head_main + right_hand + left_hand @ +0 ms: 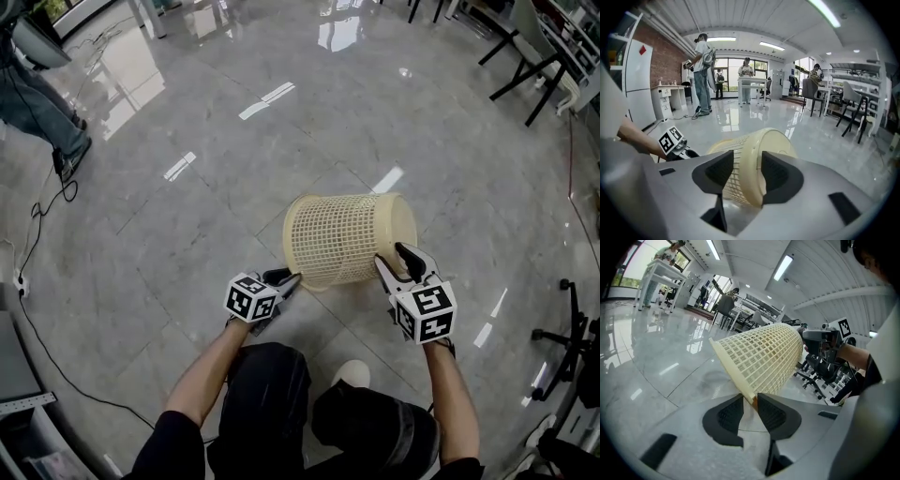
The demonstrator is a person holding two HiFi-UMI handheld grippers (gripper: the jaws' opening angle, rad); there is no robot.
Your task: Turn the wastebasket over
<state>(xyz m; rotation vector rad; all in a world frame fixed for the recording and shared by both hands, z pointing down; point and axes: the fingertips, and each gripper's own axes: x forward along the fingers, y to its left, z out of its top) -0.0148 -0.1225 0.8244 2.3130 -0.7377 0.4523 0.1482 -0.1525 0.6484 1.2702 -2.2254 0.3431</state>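
A cream mesh wastebasket lies on its side just above the glossy floor, wide rim to the left and solid base to the right. My left gripper is low at the rim. In the left gripper view the thin rim edge of the wastebasket runs down between the left gripper's jaws, which stand a little wider than the rim. My right gripper is higher, at the base end. In the right gripper view, the right gripper's pads press both sides of the wastebasket's base ring.
The floor is grey polished tile. A person's legs stand at the far left, with a black cable trailing along the floor. Black table legs are at the upper right and a chair base at the right edge.
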